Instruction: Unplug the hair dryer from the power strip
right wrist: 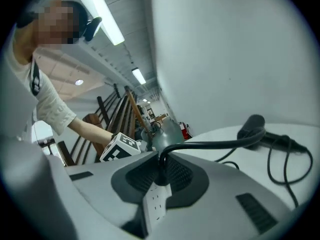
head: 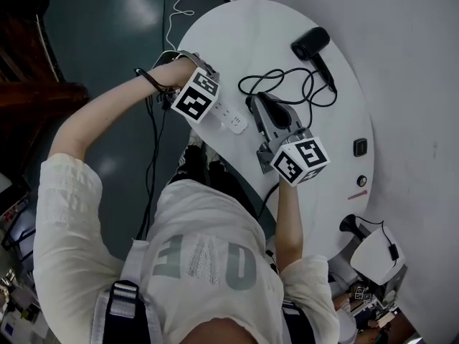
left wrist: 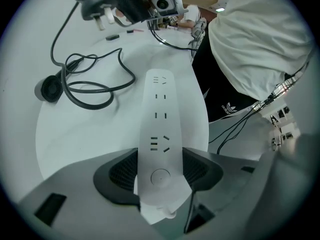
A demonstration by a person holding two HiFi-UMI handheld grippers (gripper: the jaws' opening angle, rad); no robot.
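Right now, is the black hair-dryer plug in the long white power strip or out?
Out: white power strip sockets all empty; right gripper holds black plug clear.

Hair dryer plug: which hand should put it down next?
I'd say right. The right tongs grip the plug, lifted clear above the table; the left tongs are clamped on the power strip, with nothing plugged in.
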